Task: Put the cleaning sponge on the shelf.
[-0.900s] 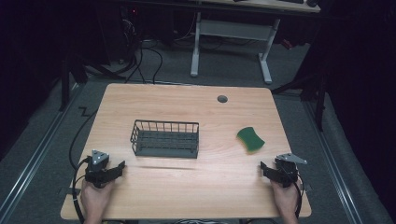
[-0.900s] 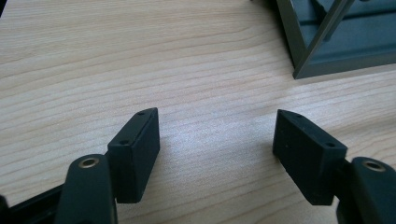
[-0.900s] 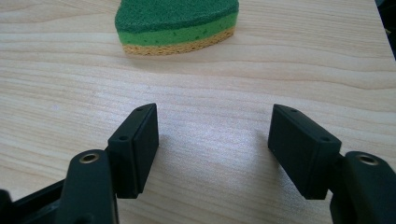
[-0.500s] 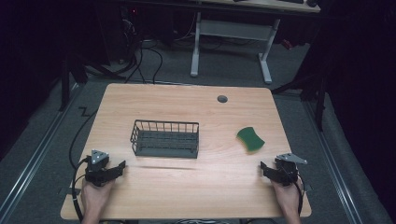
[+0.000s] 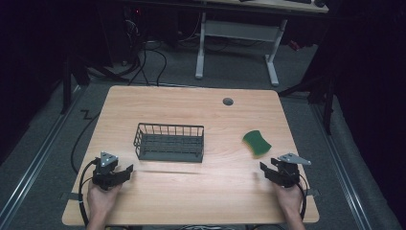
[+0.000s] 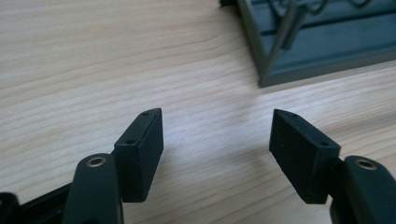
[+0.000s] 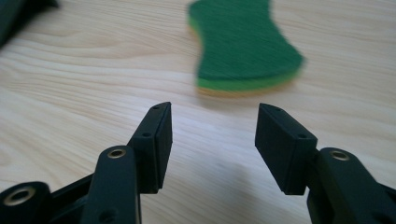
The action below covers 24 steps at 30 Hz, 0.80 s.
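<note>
Near left: left gripper (image 5: 125, 173) low over the table (image 5: 191, 196), jaws apart, nothing between them. Near right: right gripper (image 5: 266, 170), jaws likewise spread and gripping nothing. Just beyond the right gripper, toward the right side: green sponge (image 5: 256, 143) with a yellow underside, flat on the wood, apart from the jaws. Mid-table, left of the sponge: dark wire basket (image 5: 169, 143), upright, holding nothing. At the far edge: small round grommet (image 5: 228, 101).
</note>
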Each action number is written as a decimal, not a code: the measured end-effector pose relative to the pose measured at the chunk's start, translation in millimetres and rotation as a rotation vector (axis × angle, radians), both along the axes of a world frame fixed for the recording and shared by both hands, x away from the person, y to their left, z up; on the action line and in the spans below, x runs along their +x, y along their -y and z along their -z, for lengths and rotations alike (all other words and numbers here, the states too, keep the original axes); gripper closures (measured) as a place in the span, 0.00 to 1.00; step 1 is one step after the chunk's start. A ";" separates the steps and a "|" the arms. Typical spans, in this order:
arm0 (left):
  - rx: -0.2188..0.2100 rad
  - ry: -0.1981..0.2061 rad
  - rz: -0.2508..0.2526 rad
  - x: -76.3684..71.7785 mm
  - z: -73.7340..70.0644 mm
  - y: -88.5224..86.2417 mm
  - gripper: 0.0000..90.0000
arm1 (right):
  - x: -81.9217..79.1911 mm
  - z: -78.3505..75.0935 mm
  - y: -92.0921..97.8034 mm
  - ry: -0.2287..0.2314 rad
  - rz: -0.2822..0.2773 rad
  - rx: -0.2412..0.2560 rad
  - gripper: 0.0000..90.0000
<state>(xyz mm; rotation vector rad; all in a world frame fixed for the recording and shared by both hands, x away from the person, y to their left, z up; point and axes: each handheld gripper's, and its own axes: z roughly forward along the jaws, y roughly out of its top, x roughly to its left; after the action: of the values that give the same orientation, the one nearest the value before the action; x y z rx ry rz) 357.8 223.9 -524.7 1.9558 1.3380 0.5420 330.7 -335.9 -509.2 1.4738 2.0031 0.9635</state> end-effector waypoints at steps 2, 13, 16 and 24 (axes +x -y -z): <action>-0.006 0.003 0.011 1.9 -3.3 3.2 0.43 | 4.9 -1.8 -12.9 0.001 -0.047 0.001 0.53; -0.002 0.019 0.049 17.9 -20.5 19.7 0.53 | 39.4 -16.9 -89.2 -0.011 -0.286 0.039 0.54; -0.003 0.015 0.053 21.2 -22.0 21.1 0.55 | 44.3 -18.6 -103.9 -0.019 -0.329 0.039 0.54; -0.031 0.010 0.055 27.2 -23.0 23.1 0.62 | 52.1 -21.5 -145.8 -0.032 -0.441 0.053 0.57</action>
<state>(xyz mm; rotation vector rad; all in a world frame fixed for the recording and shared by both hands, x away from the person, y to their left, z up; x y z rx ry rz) 385.0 200.9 -501.7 1.9567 1.2753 0.5011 382.8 -190.1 -487.7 1.0939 2.3986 1.1772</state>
